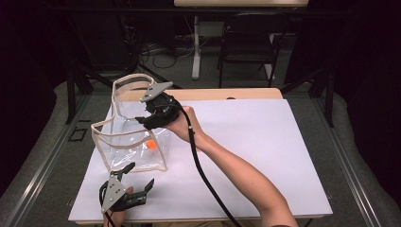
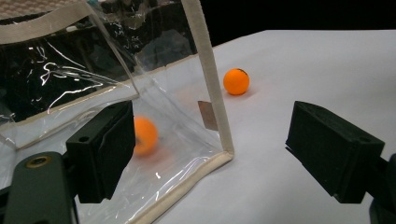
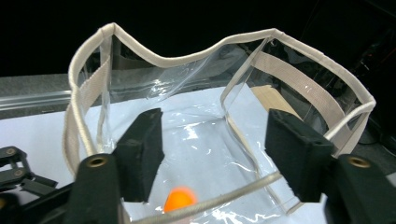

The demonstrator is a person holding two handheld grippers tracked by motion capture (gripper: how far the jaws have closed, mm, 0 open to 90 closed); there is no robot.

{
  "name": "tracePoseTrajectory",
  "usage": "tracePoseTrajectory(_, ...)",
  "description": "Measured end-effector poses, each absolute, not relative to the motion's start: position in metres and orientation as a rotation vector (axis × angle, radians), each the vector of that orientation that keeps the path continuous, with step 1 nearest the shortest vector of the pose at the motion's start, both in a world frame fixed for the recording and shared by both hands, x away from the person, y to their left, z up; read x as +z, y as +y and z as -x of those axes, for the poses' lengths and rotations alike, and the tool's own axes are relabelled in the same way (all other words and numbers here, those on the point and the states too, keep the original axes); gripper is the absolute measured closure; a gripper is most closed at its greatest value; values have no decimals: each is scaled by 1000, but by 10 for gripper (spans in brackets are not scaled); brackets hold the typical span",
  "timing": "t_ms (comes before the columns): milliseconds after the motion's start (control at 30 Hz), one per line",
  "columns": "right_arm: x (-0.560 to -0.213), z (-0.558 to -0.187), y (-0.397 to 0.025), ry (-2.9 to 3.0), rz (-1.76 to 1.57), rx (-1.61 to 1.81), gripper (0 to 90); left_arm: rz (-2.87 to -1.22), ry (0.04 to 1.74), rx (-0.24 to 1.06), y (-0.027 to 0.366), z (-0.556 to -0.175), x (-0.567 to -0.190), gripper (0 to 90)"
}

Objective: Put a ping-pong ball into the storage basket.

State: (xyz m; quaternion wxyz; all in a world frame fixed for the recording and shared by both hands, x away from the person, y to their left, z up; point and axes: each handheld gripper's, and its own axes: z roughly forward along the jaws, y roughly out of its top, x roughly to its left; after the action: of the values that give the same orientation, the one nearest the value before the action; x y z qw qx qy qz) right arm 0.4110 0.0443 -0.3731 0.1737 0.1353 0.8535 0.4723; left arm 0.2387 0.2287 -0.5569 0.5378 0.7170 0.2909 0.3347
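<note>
A clear plastic bag (image 1: pixel 124 130) with beige trim stands open at the left of the white table (image 1: pixel 265 142). One orange ball (image 1: pixel 150 145) lies on its bottom. My right gripper (image 1: pixel 144 114) hovers open over the bag's near rim; in the right gripper view its jaws (image 3: pixel 215 149) frame the bag (image 3: pixel 210 98) and the ball (image 3: pixel 180 198) below. My left gripper (image 1: pixel 141 175) rests open near the front edge, just short of the bag's near corner. In the left gripper view my left gripper (image 2: pixel 219 151) frames that ball (image 2: pixel 144 135) through the plastic, and a second orange ball (image 2: pixel 236 81) lies on the table beyond the corner.
The white sheet stretches bare to the right of the bag. Behind the table stand a dark chair (image 1: pixel 248 42) and a white table leg (image 1: pixel 196 47) on a grey floor with cables. The right forearm (image 1: pixel 236 175) crosses the table diagonally.
</note>
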Motion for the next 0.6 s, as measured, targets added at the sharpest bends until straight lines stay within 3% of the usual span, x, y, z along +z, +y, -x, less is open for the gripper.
tracePoseTrajectory(167, -370, -409, 34, 2418, -394, 1389, 187, -1706, 690, 797, 228, -239, -557, 155)
tracePoseTrajectory(600, -375, -400, 12, 2443, -391, 1404, 33, -1706, 691, 798, 228, -239, -557, 155)
